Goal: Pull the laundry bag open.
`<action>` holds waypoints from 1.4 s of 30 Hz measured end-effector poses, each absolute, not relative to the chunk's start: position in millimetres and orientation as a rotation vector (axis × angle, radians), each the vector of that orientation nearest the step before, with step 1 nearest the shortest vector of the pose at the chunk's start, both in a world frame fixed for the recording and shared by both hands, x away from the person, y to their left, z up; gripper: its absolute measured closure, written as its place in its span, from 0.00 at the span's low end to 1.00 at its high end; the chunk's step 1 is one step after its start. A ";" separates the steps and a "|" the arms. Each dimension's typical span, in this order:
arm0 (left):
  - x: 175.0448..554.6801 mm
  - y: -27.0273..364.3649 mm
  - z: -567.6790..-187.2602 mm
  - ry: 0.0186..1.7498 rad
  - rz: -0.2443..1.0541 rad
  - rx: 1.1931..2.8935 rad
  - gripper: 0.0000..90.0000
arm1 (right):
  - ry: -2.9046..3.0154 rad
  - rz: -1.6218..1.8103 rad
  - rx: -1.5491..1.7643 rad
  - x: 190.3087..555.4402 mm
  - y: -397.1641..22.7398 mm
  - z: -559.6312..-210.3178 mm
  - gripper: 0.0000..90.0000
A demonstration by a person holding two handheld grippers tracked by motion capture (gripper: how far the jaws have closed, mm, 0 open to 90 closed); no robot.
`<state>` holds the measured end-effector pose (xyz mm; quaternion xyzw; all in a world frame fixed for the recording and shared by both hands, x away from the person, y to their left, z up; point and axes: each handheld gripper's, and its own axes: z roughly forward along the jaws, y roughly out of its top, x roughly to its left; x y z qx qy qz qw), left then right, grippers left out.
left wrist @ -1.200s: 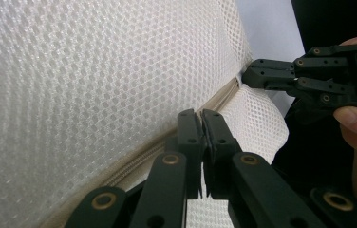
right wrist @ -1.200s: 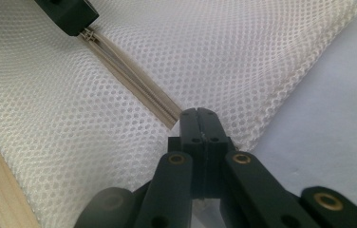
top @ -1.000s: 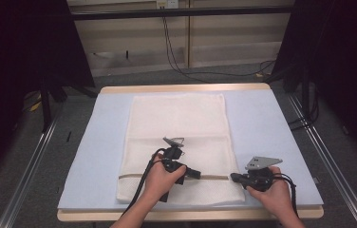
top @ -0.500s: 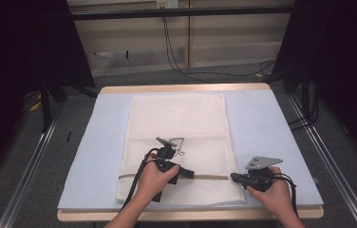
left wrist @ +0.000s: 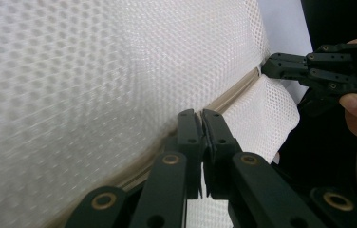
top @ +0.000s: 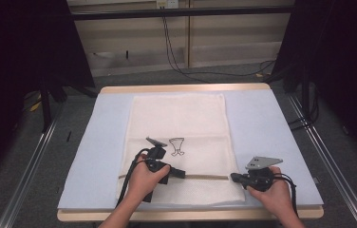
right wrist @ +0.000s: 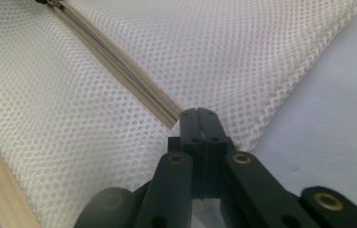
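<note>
place: lab | signs: black curtains (top: 20, 57); padded table (top: 271, 128); floor cables (top: 181, 66)

We are looking at a wooden table (top: 186, 88) that is carrying a pale blue sheet (top: 271, 133) over almost its whole top. A white mesh bag (top: 179, 118) is lying flat on the sheet, running from near the far edge to the near edge, midway between the side edges.

Two bare forearms, no sleeves in sight, left claw (top: 180, 173) black with brass-coloured pivot screws, black cable looping behind it, right claw (top: 234, 177) black, grey three-cornered plate on top
</note>
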<state>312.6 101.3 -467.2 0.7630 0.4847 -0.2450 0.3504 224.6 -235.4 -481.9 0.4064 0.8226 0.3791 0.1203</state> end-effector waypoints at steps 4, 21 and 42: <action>313.0 109.4 -465.2 1.252 -0.608 1.981 0.97 | 2.404 1.108 1.188 224.7 -235.5 -481.8 1.00; 309.6 143.9 -459.1 1.292 -0.568 1.963 0.97 | 2.406 1.109 1.194 225.4 -235.6 -481.6 1.00; 306.2 208.6 -456.1 1.372 -0.496 1.907 0.97 | 2.407 1.107 1.201 225.2 -235.3 -481.3 1.00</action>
